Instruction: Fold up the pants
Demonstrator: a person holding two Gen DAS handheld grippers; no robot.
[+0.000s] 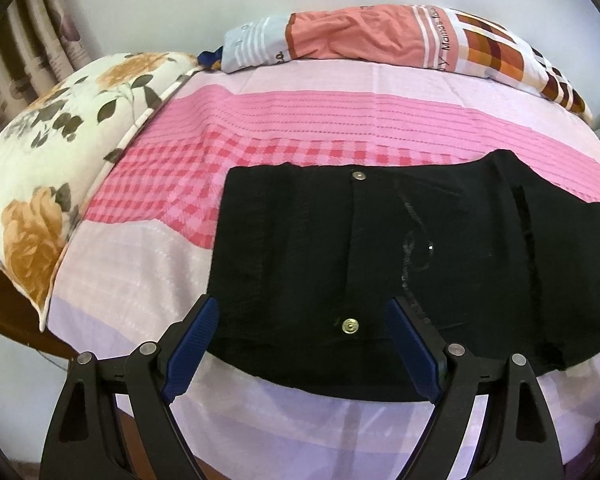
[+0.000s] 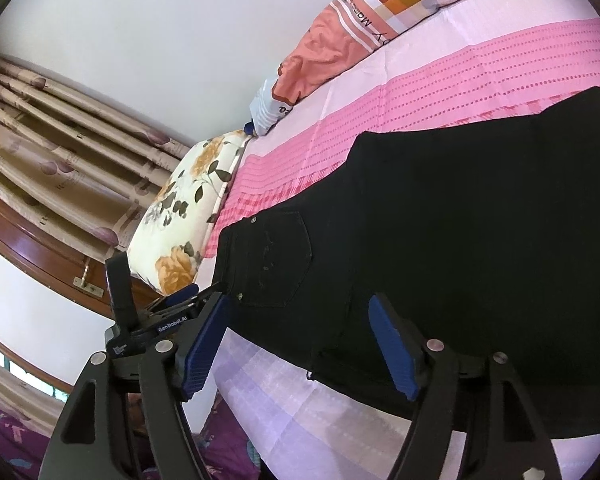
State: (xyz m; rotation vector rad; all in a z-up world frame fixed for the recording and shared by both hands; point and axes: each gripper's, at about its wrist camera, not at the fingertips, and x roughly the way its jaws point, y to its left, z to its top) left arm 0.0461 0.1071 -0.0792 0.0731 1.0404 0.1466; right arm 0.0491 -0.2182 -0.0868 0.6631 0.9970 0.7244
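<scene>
The black pants (image 1: pixel 380 248) lie folded flat near the front edge of the bed (image 1: pixel 300 120), two brass snaps showing along the fly. The left gripper (image 1: pixel 304 320) hovers over their near edge, fingers wide, gripping nothing. The right wrist view alone shows a back pocket (image 2: pixel 276 256) and the right gripper (image 2: pixel 300 332), fingers spread and empty above the cloth. A floral pillow (image 1: pixel 48 184) sits at the left edge, a striped bolster (image 1: pixel 380 36) along the far edge, curtains (image 2: pixel 60 152) beyond.
</scene>
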